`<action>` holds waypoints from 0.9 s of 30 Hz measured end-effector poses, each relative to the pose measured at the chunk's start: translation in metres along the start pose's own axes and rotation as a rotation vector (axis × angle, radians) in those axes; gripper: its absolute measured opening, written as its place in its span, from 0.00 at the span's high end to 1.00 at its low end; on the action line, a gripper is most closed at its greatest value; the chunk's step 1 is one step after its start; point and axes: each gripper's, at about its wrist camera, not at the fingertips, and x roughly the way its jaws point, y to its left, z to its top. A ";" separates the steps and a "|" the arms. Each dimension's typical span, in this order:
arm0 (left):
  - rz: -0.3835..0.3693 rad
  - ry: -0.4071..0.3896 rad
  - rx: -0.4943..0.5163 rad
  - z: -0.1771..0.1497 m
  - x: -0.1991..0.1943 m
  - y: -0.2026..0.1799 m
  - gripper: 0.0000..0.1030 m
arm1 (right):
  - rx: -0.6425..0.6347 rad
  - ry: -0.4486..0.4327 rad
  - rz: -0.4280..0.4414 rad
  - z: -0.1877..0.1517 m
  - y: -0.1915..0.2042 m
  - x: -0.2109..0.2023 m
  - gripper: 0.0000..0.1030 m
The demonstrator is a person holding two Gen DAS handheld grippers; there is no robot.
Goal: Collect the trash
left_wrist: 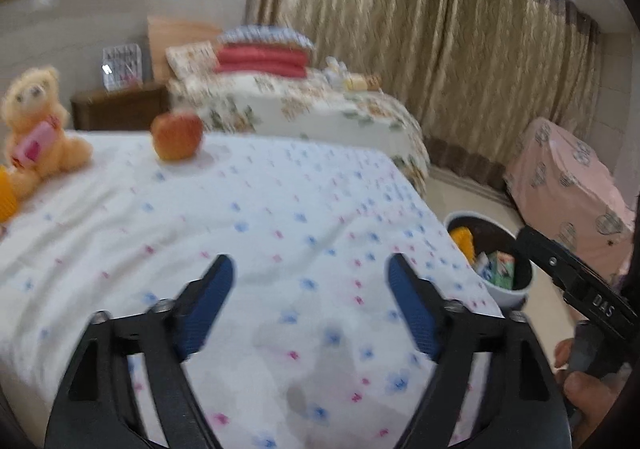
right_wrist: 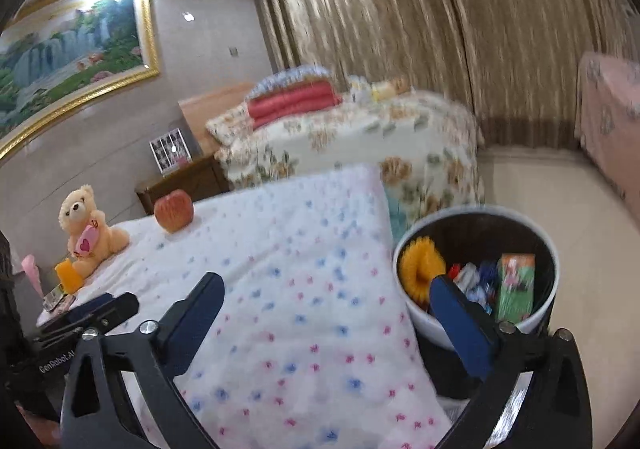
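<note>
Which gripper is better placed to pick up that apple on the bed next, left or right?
Left, probably. The left gripper is open over the bed sheet, with the apple ahead of it. The right gripper, also open and empty, sits at the bed's edge beside the trash bin.

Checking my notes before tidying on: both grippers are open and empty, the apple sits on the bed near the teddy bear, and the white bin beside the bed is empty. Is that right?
One thing is off: the white bin is not empty. The right wrist view shows a yellow brush-like item, a green carton and wrappers inside. The rest stands: left gripper and right gripper open and empty, apple near the teddy bear.
</note>
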 end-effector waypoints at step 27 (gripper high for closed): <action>0.127 -0.150 0.068 -0.017 -0.013 0.000 0.01 | -0.069 -0.016 0.004 -0.020 0.011 0.009 0.00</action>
